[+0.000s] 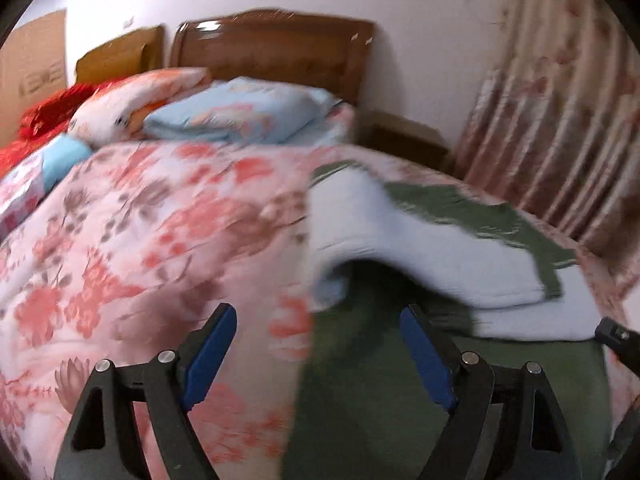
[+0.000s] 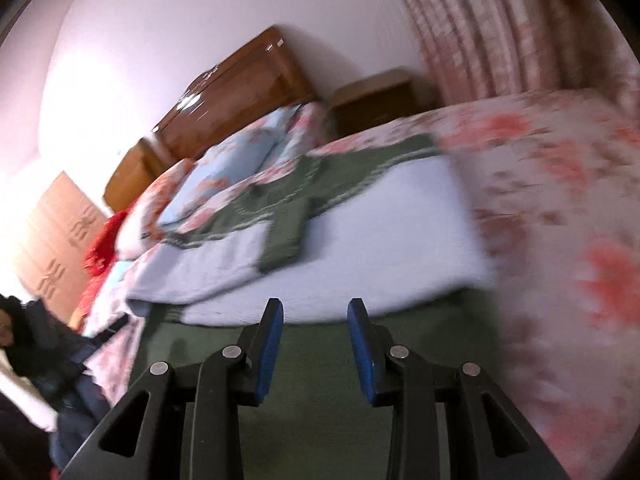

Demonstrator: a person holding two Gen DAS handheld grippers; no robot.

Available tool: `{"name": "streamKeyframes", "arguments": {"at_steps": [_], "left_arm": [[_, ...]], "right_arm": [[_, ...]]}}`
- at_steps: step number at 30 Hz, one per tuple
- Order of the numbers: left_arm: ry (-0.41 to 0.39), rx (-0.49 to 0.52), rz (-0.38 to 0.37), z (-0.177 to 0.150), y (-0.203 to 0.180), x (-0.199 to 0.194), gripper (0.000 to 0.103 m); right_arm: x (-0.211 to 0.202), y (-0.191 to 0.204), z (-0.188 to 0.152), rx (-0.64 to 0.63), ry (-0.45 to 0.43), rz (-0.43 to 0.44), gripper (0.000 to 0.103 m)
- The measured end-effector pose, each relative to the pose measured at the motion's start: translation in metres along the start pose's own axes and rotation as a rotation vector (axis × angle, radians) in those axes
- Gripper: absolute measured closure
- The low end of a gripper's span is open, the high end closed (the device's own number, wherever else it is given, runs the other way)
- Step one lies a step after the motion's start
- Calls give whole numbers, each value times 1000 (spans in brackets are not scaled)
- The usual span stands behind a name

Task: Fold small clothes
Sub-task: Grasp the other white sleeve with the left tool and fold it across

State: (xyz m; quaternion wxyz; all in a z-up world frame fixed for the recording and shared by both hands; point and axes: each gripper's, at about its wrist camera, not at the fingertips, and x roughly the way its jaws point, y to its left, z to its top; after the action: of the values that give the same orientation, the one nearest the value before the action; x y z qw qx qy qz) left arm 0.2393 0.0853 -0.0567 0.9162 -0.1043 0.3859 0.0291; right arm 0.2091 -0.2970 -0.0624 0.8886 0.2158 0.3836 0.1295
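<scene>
A small green garment with a pale blue-white lining [image 1: 420, 248] lies on the floral quilt [image 1: 160, 220], its top part folded over so the lining faces up above the green lower part [image 1: 380, 380]. My left gripper [image 1: 318, 314] is open and empty, hovering over the garment's left edge. In the right wrist view the same garment [image 2: 360, 220] lies ahead, lining up, green part [image 2: 312, 380] under the fingers. My right gripper [image 2: 316, 306] is open and empty just above the green part. Both views are motion-blurred.
Pillows [image 1: 240, 112] and a red cloth [image 1: 44, 116] lie at the wooden headboard [image 1: 272, 52]. A nightstand [image 2: 376, 96] and floral curtain [image 1: 560, 120] stand at the right. A dark-clothed person [image 2: 44, 344] shows at the bed's left edge.
</scene>
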Motion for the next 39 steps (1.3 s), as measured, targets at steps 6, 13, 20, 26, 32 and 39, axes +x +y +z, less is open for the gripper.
{"name": "streamKeyframes", "arguments": {"at_steps": [6, 13, 20, 26, 32, 39], "left_arm": [[72, -35, 44, 8, 11, 27, 0], [108, -6, 59, 23, 6, 51, 0], [85, 3, 130, 21, 5, 51, 0], [12, 93, 135, 15, -11, 35, 0], [15, 191, 195, 12, -28, 37, 0], [-44, 143, 164, 5, -12, 0, 0]], "right_arm": [[76, 39, 18, -34, 154, -5, 69], [104, 36, 35, 146, 92, -7, 70], [73, 54, 43, 43, -32, 86, 93], [4, 27, 42, 12, -122, 19, 93], [40, -26, 14, 64, 26, -95, 89], [-11, -10, 19, 17, -129, -263, 78]]}}
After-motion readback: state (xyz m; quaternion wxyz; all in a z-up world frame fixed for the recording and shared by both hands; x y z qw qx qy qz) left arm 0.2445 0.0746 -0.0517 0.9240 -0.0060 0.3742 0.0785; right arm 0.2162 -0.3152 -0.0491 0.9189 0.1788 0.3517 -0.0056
